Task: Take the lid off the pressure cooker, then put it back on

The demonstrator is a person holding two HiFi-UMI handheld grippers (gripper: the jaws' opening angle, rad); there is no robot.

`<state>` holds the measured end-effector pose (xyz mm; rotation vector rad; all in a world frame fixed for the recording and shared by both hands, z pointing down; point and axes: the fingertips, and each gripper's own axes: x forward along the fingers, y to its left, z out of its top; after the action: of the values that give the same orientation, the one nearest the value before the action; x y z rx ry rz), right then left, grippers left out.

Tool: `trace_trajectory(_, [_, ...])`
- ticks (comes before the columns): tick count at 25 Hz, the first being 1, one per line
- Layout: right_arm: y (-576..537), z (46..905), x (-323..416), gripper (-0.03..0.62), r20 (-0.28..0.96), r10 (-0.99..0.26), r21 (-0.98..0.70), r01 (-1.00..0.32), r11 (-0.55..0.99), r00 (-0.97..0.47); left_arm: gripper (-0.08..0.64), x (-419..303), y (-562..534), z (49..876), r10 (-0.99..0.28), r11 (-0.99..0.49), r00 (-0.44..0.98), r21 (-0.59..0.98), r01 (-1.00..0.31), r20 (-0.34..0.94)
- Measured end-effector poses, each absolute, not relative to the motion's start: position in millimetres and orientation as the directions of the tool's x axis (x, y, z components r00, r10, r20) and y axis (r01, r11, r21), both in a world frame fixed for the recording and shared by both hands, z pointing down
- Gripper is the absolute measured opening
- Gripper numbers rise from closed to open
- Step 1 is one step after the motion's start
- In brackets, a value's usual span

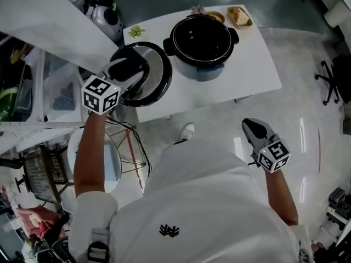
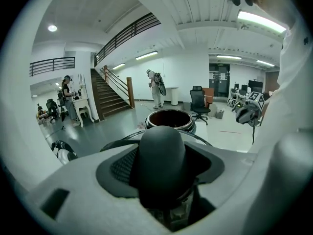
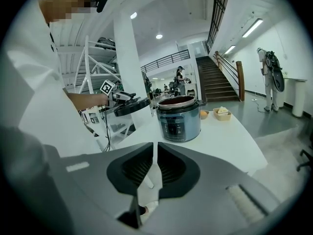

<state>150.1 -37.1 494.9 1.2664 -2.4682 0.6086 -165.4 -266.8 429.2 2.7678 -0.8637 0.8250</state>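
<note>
lid (image 1: pixel 160 74) clamped in left hand-held gripper (image 1: pixel 129 69), off cooker (image 1: pixel 203 44)

The open mouth of the round blue-grey pressure cooker (image 1: pixel 204 70), upper centre, lay clear from above. Bare white bench (image 1: pixel 255 70) stretched to its right and along the near edge. Left of it, the round dark lid (image 1: pixel 158 76), held off the bench in the left gripper (image 1: pixel 129 68), blocked that end. A slanted white beam (image 1: pixel 49 21) closed the upper left, and a small yellow tray (image 1: pixel 239 16) filled the far corner.

A small tray (image 1: pixel 239 16) sits at the white table's (image 1: pixel 252 64) far corner.
</note>
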Motion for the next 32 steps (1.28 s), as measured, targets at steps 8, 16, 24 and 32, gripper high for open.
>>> trace_trajectory(8, [-24.4, 495.6, 159.7, 0.041, 0.441, -0.727, -0.240, -0.849, 0.470, -0.527, 0.285, -127.3, -281.6, 415.1, -0.424, -0.877, 0.732, -0.041, -0.478, 0.534])
trace_trajectory(16, [-8.5, 495.9, 171.2, 0.041, 0.438, -0.767, -0.252, -0.883, 0.397, -0.470, 0.285, -81.5, -299.0, 408.7, -0.356, -0.917, 0.764, -0.045, -0.395, 0.538])
trace_trajectory(24, [8.3, 496.8, 179.5, 0.041, 0.433, -0.808, -0.263, -0.913, 0.311, -0.400, 0.285, -28.7, -319.9, 410.4, -0.278, -0.951, 0.790, -0.041, -0.306, 0.546])
trace_trajectory(32, [23.0, 502.0, 188.7, 0.041, 0.442, -0.838, -0.273, -0.938, 0.215, -0.321, 0.285, 17.9, -339.3, 412.2, -0.211, -0.973, 0.807, -0.042, -0.226, 0.552])
